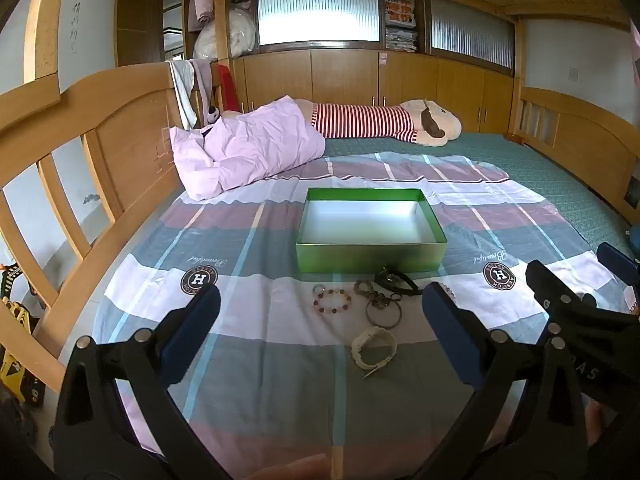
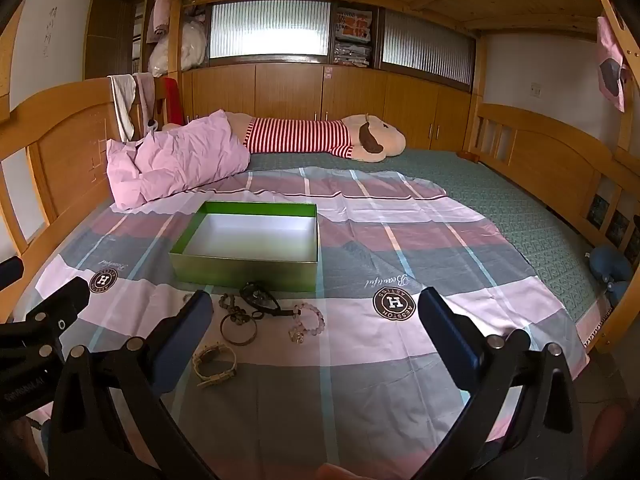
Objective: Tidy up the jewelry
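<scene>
Lower foreground, left wrist view: the left gripper [image 1: 320,312] hovers above the bed with its two blue-padded fingers [image 1: 192,328] spread wide and nothing between them; the right gripper shows at the right edge of this frame. Lower foreground, right wrist view: the right gripper [image 2: 314,322] likewise has its fingers [image 2: 448,336] set wide apart and empty, with the left gripper's black frame at the lower left edge. Centre of both frames, just beyond the fingertips: the jewelry lies loose on a plaid bedsheet [image 1: 256,360], namely a cream wristwatch [image 1: 374,346] nearest the cameras, a metal bangle [image 1: 384,314] behind it, a beaded bracelet [image 1: 332,302] to the left in the left view, a pale pink bead bracelet [image 2: 308,320] to the right in the right view, and a black strap piece [image 1: 394,280] lying closest to the box; the smaller pieces around them are too small to tell apart. Middle distance: an open green box [image 1: 370,256] with a white interior sits on the sheet just behind the jewelry and holds nothing visible. Upper left of centre: a rumpled pink pillow [image 1: 248,148] rests against the wooden headboard [image 1: 120,136]. Far centre: a plush toy [image 1: 424,124] in a red-and-white striped shirt lies along the green mattress [image 1: 520,168], before wooden cabinets [image 1: 340,76] under ribbed glass windows [image 1: 318,14].
</scene>
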A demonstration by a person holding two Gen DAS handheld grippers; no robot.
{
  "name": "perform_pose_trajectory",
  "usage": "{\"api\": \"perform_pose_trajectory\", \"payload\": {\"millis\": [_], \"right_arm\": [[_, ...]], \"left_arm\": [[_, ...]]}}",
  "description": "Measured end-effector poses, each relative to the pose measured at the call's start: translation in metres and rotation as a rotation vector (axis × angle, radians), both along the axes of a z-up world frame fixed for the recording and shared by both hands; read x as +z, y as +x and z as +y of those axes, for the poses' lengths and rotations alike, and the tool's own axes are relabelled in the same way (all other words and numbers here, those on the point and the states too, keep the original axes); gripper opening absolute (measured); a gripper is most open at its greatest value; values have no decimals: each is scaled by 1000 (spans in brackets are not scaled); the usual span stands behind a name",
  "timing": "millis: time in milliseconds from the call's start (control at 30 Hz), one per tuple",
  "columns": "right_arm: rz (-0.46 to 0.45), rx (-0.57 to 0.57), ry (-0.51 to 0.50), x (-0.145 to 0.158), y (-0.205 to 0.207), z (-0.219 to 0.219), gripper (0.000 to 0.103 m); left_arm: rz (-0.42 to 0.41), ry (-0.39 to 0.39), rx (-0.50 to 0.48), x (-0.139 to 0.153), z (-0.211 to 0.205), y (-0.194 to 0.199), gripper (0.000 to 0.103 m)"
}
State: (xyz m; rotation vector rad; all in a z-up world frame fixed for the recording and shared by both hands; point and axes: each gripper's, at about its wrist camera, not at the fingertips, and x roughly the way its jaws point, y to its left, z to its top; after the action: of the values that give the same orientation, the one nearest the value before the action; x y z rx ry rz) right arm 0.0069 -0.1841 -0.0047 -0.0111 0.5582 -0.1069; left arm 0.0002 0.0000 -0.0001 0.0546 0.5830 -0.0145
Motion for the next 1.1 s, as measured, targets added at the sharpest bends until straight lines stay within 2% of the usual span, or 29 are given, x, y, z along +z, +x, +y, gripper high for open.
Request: {"api": "perform_pose_trajectory", "payload": {"millis": [1100], "right_arm": [[9, 7, -2, -7, 2, 6, 101]], "left_arm": [[-1, -3, 3, 0, 0, -2, 100]]}}
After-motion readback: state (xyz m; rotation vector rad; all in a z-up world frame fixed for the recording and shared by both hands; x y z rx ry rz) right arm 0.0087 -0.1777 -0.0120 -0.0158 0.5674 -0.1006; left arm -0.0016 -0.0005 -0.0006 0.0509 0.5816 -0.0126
